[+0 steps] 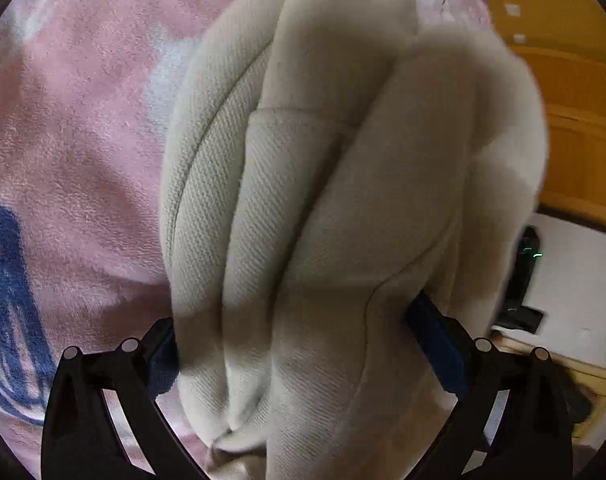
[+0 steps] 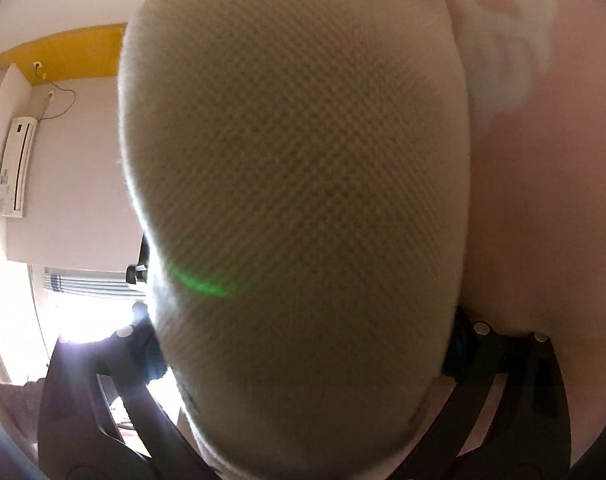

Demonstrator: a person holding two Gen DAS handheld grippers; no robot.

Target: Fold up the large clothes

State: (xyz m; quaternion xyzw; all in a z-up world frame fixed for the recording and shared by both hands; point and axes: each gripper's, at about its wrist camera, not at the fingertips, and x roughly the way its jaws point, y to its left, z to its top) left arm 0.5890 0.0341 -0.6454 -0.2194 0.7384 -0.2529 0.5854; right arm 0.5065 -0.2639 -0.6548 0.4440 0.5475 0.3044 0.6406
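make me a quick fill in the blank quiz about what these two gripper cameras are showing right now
1. The bunched garment between the left gripper fingers is ____ in colour.
2. The blanket under it is mostly ____.
3. On the wall in the right wrist view hangs a white ____ unit.
4. The right gripper has ____ between its fingers.

Missing words: cream; pink; air-conditioning; cloth

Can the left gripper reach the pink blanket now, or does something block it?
Probably not directly: a thick bundle of cream garment fills the left gripper between its fingers and hangs in front of the pink blanket.
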